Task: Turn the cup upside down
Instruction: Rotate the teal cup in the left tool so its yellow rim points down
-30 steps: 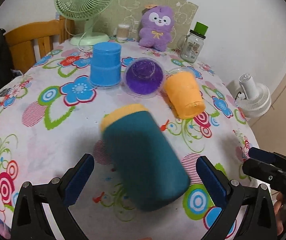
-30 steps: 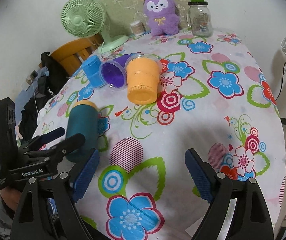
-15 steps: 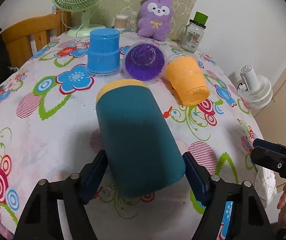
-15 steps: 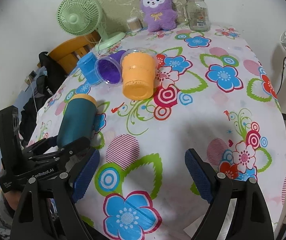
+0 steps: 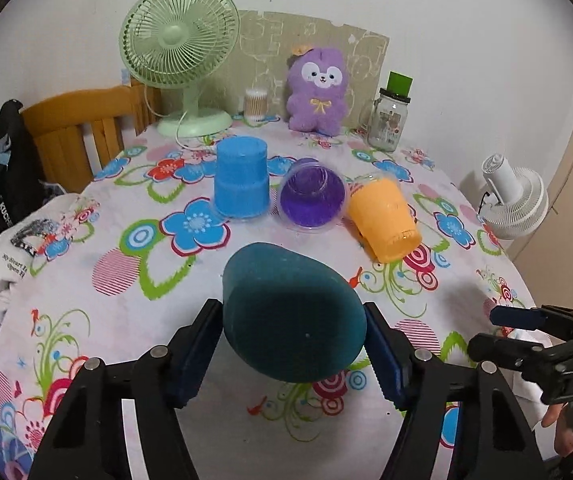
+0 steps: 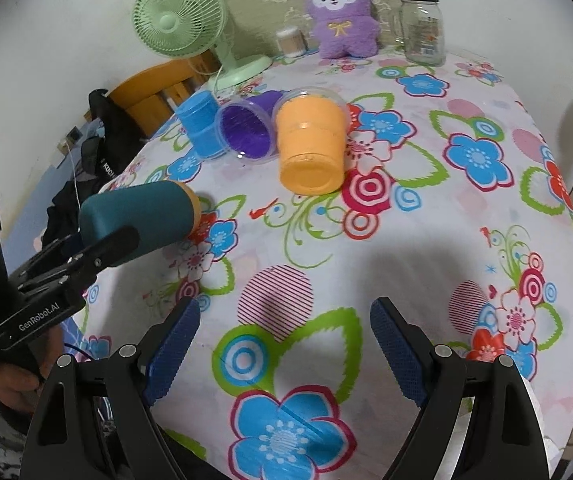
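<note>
We have the left gripper clamped on the teal cup, both pads pressed to its sides near the closed base, which faces the left camera; from the right wrist view the cup lies roughly sideways, lifted off the worktop near its left edge, yellow rim pointing toward the middle. We judge the low grip near the base is there so the wrist can roll the mouth down without the pads blocking the rim. We can't see inside it from either view; nothing spills, so we guess it's empty. The right gripper hangs wide open over the near edge, holding nothing, probably just parked out of the way. Toward the far half of the worktop sit three more cups in a row: the blue cup stands mouth down, the purple cup lies on its side with its mouth toward us and looks empty, and the orange cup lies tipped over, closed base toward the near edge. Along the far edge are a green fan, a small tub of cotton swabs, a purple plush toy and a glass jar with a green lid, contents unclear. The flip looks about half done; the mouth is not down yet.
</note>
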Available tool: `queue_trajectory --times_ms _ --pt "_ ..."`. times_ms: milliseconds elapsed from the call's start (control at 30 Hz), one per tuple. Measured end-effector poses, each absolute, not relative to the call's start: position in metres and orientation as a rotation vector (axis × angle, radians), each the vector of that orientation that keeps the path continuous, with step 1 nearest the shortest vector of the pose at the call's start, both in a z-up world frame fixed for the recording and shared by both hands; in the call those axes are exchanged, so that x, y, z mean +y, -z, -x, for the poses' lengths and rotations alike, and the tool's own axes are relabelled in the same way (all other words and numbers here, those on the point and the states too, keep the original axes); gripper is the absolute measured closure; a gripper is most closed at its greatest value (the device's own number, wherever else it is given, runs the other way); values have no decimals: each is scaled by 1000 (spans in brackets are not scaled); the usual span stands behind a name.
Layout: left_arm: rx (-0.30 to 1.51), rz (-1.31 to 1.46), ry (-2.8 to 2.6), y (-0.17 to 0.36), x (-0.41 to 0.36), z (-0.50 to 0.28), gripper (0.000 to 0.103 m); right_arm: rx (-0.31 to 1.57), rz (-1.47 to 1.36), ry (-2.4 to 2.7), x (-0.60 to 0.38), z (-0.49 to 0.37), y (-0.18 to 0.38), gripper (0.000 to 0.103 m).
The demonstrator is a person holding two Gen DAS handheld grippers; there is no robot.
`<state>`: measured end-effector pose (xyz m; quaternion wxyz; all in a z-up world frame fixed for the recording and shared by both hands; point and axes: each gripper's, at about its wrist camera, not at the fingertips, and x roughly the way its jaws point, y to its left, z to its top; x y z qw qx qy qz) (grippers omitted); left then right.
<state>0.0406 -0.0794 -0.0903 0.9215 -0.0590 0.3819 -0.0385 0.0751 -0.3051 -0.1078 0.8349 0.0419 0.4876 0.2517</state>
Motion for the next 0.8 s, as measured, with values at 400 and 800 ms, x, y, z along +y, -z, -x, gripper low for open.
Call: queue_trajectory --times_ms 400,800 --pt "715 115 78 56 -65 -26 40 1039 -44 -583 -273 -71 105 14" --pt "701 121 68 49 -56 -19 43 1041 15 -632 -241 -67 104 14"
